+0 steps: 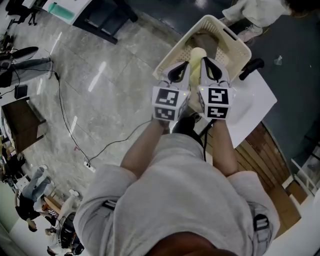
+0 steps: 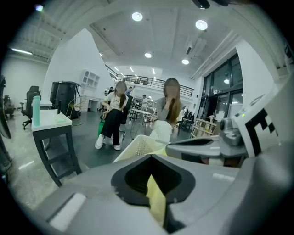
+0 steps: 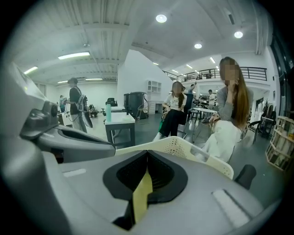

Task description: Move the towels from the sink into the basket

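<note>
A pale yellow towel [image 1: 196, 57] hangs between my two grippers, which sit side by side above the cream perforated basket [image 1: 235, 40]. My left gripper [image 1: 179, 71] is shut on one edge of the towel [image 2: 156, 202]. The right gripper [image 1: 213, 68] is shut on the other edge of the towel [image 3: 143, 196]. In the left gripper view the basket's rim [image 2: 136, 148] shows just beyond the jaws, with the right gripper's body [image 2: 202, 146] beside it. The right gripper view shows the basket rim [image 3: 183, 146] ahead. The inside of the sink [image 1: 256, 100] is hidden behind my arms.
A black tap handle [image 1: 251, 67] stands at the white sink's far edge. Someone in white [image 1: 255, 12] sits just beyond the basket. A dark table [image 2: 51, 133] with a green bottle [image 2: 36, 110] stands on the left. A cable [image 1: 75, 145] runs across the grey floor.
</note>
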